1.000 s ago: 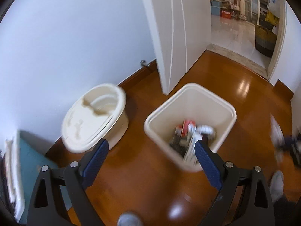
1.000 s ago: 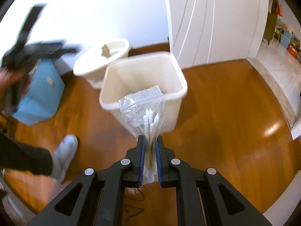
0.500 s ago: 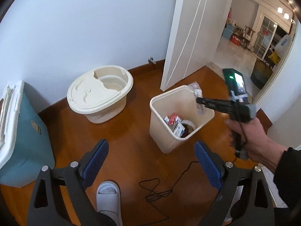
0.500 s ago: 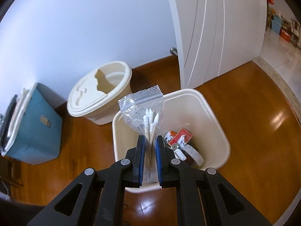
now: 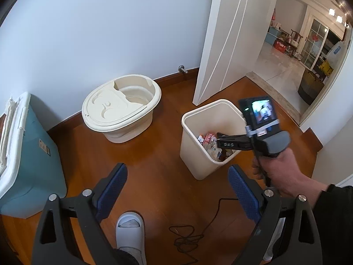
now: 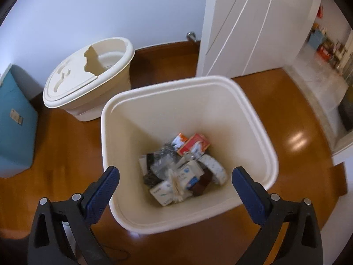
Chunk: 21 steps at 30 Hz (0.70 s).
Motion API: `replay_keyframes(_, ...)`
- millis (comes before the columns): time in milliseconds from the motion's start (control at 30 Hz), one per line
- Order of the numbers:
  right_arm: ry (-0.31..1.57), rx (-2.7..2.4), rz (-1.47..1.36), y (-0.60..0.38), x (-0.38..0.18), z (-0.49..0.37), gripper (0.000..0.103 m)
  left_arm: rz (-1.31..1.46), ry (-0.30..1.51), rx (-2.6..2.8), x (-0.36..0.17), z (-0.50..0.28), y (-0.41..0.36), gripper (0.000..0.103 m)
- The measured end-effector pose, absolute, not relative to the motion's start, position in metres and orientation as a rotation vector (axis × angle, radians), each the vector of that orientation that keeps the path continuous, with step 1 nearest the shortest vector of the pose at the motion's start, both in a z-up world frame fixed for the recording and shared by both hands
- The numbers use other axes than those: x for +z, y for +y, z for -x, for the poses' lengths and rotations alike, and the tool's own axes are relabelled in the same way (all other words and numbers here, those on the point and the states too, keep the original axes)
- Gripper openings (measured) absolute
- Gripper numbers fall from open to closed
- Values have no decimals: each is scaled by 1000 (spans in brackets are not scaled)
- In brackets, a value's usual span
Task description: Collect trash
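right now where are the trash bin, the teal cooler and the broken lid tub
trash bin (image 6: 260,119): right wrist view, right rim
teal cooler (image 5: 33,154): left wrist view, front wall
broken lid tub (image 5: 103,108): left wrist view, lid top

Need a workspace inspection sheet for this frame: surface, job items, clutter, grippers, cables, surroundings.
Surface: glossy brown wooden floor, bare between the items.
Job's things: cream square plastic waste bin, upright, holding boxes, wrappers and a clear bag of cotton swabs.
Clutter: cream oval tub with broken lid by the wall; teal cooler box beside it.
Grippers: left gripper open, empty; right gripper over the bin, jaws opening, nothing between them.
Cables: thin black cable coiled loose on the floor.
Surroundings: white door open onto a tiled room; white slipper below the left gripper.
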State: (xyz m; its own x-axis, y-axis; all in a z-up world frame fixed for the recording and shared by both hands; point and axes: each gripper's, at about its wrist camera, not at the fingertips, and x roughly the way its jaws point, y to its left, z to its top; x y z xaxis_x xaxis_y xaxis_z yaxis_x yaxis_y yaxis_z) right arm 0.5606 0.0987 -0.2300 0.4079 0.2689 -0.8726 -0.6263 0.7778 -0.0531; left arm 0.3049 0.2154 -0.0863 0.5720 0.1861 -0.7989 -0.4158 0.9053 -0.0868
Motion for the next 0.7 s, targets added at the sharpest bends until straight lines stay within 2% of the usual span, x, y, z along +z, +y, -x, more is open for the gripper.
replay_keyframes(200,886,512,345,55,-165,-512,103,198,852,394,-74,-291,206,94)
replay_keyframes(400,792,452,364,-3,-86,-423,103,182,741,373,-25,-241,175,94)
replay_keyframes(533,785,311,399,-45,-52,-358,103,117,731,387,0,-191,138,103)
replay_keyframes(700,803,314,336,-92,-23,-281,103,113,754,379,23,-142,111,103)
